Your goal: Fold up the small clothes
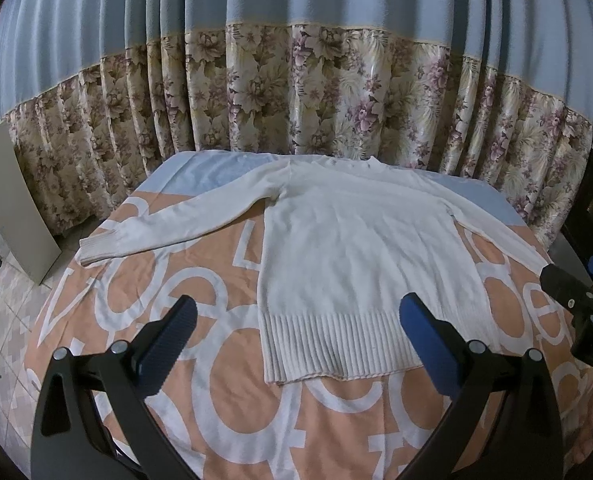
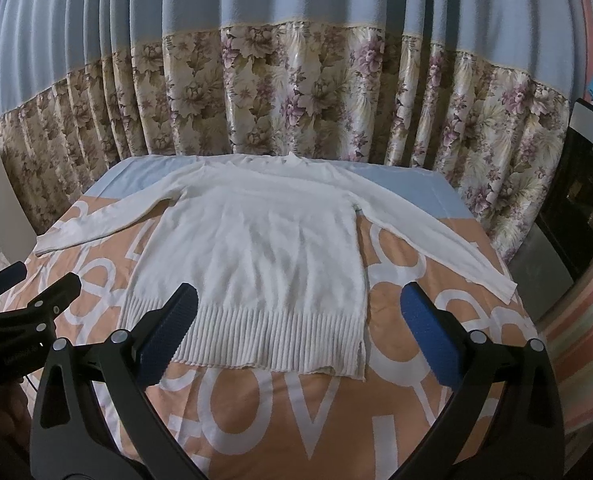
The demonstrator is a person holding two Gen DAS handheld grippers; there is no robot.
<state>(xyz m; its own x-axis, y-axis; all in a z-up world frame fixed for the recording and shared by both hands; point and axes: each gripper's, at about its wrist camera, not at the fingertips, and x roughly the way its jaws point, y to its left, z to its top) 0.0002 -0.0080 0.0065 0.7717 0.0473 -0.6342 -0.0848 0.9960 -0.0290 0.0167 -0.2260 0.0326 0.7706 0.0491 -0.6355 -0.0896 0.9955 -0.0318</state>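
A white sweater [image 1: 360, 248] lies flat on the table [image 1: 224, 400], which is covered by an orange cloth with white letters; both sleeves spread outward, the ribbed hem [image 2: 256, 332] nearest the cameras; a floral curtain [image 2: 296, 92] hangs behind. The left gripper [image 1: 298, 328] hovers over the hem, fingers [image 1: 168, 344] wide apart and holding nothing; the right gripper [image 2: 296, 320] does likewise, fingers [image 2: 428, 332] spread, empty.

One white sweater [image 1: 360, 248], one printed sheet [image 1: 224, 400], two claws, both spread.
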